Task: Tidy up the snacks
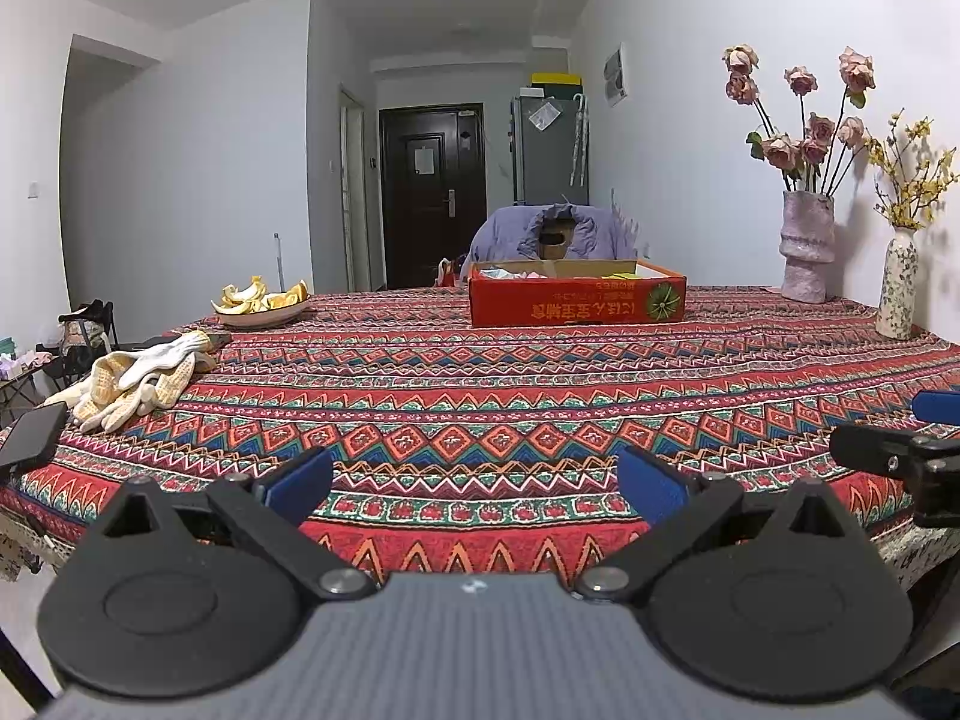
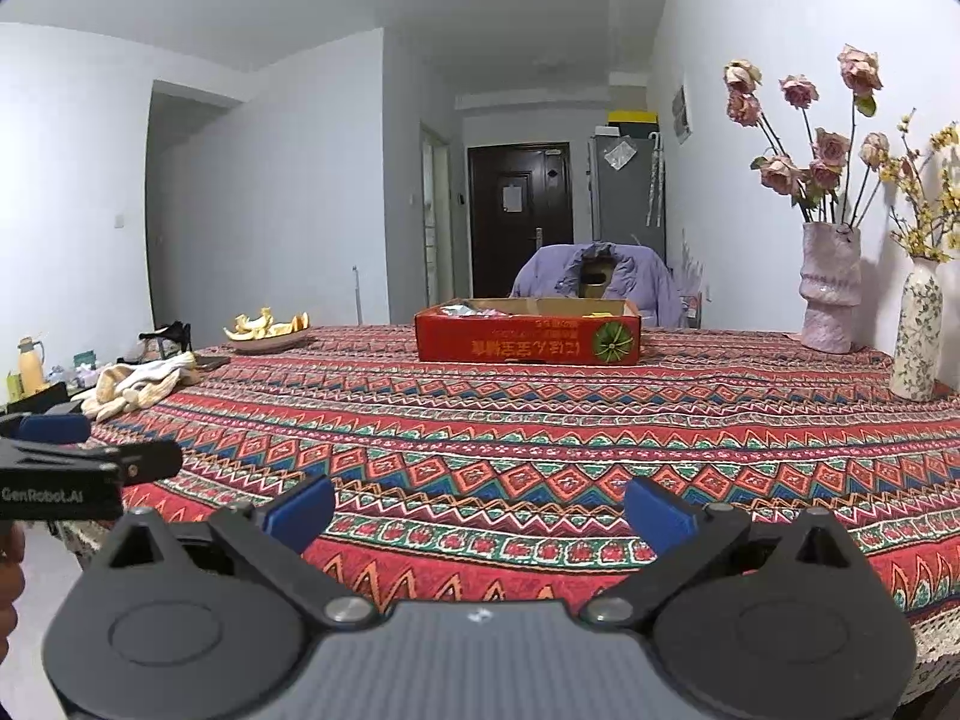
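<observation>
Patterned red cloth is covering the bench (image 1: 480, 396), and from the left wrist view the left gripper (image 1: 474, 483) is hovering at the near edge with its blue-padded fingers (image 1: 300, 483) spread wide and nothing between them. Far across the bench a shallow red cardboard box (image 1: 576, 300) is sitting, holding what are probably wrapped snacks, though its contents are too small to tell apart. Off to the left, a pair of work gloves (image 1: 132, 384) is lying near a plate of fruit peel (image 1: 264, 303), and two vases (image 1: 807, 246) are standing by the wall. Seen from the right wrist view, the right gripper (image 2: 480, 513) is likewise waiting open and empty, well apart from the box (image 2: 528, 336), with the tall floral vase (image 2: 915, 336) standing on its right. Reaching that far is risking a swung elbow tipping a vase, and pushing against the light box could be sliding it off the far edge.
</observation>
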Demonstrator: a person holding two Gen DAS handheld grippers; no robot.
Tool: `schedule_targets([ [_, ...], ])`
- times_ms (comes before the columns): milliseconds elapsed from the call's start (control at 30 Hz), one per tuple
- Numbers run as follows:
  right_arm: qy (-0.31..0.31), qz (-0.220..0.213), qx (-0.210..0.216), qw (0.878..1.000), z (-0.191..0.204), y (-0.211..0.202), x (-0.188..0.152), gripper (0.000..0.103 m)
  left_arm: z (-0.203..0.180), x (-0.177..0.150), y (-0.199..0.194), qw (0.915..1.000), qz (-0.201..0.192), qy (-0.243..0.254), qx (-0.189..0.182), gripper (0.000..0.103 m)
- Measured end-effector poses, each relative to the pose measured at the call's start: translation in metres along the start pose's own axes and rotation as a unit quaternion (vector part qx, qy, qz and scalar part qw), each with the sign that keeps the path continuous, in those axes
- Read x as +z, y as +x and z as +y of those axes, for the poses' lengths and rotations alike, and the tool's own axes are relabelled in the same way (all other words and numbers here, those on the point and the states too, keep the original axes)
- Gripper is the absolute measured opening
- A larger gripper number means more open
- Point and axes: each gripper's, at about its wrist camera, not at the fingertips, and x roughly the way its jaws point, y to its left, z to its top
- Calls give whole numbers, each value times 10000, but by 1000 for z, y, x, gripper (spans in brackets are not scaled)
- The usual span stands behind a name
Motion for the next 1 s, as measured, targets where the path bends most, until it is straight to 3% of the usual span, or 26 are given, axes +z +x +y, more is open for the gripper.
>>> schedule_targets([
  [1000, -5, -124, 32, 9999, -2, -4, 1, 103, 3, 1, -2, 10000, -72, 27, -51, 103],
])
